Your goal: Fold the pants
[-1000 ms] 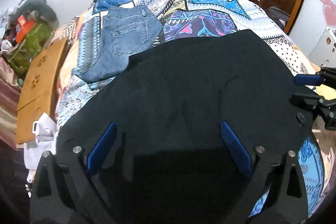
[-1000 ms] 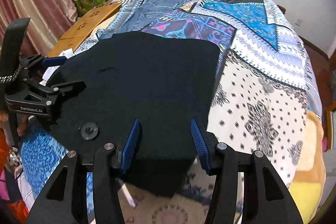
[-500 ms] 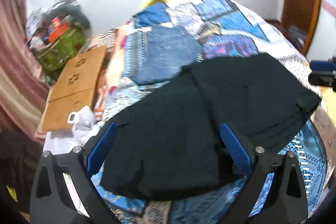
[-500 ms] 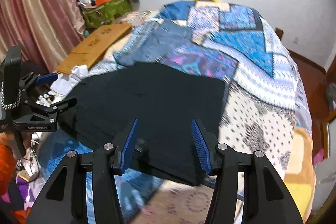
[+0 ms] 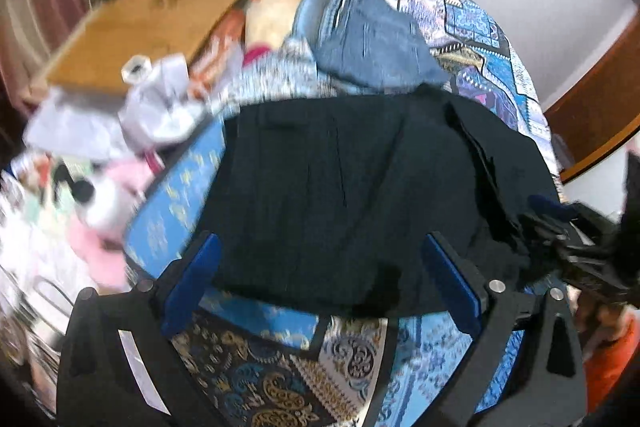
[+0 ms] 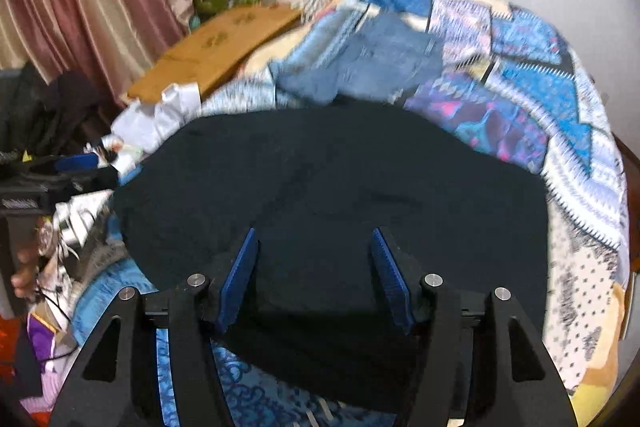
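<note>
Now the folded black pants (image 5: 360, 195) lie across the middle of both views on the patterned bedspread (image 6: 576, 163). Left tool (image 5: 320, 279) hovers low in its frame, fingers spread wide, gripping nothing. Right tool (image 6: 314, 279) is likewise spread over the dark cloth. Folded jeans (image 6: 372, 67) sit beyond, toward the upper centre.
</note>
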`<state>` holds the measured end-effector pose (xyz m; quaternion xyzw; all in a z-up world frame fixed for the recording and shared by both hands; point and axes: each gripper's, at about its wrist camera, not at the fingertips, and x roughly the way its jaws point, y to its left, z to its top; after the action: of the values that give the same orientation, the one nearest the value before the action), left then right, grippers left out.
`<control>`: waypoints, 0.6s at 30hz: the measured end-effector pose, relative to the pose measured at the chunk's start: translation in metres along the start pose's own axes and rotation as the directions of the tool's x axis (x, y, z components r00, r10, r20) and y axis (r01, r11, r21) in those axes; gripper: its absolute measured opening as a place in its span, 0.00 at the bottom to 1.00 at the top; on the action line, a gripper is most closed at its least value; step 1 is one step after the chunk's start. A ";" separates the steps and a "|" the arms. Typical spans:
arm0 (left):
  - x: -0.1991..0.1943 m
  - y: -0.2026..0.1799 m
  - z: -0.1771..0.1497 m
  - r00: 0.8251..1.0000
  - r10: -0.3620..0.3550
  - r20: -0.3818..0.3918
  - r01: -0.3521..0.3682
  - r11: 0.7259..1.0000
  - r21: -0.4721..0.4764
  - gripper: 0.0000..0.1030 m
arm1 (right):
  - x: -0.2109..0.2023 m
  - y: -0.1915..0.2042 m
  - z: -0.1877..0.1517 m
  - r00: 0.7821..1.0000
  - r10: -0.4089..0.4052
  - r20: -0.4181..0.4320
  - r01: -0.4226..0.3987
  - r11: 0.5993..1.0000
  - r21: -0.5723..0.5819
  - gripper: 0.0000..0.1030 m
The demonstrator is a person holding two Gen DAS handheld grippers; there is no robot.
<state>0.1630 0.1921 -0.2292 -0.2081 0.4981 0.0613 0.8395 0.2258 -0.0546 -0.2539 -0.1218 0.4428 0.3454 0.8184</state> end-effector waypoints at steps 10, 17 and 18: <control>0.032 0.022 -0.031 0.937 -0.313 -0.154 0.267 0.928 -0.260 0.98 | -0.002 0.000 -0.007 1.000 0.020 0.016 -0.020 1.000 0.015 0.55; 0.063 0.042 -0.020 0.886 -0.445 -0.132 0.365 0.844 -0.393 0.99 | -0.001 -0.001 -0.007 0.999 0.033 0.019 -0.033 0.999 0.020 0.55; 0.071 0.046 -0.015 0.882 -0.452 -0.131 0.365 0.832 -0.418 0.99 | -0.001 -0.001 -0.007 0.999 0.034 0.020 -0.034 0.999 0.020 0.55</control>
<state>0.1717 0.2200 -0.3094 -0.4748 0.5117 -0.0490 0.7144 0.2210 -0.0591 -0.2576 -0.1024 0.4401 0.3560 0.8180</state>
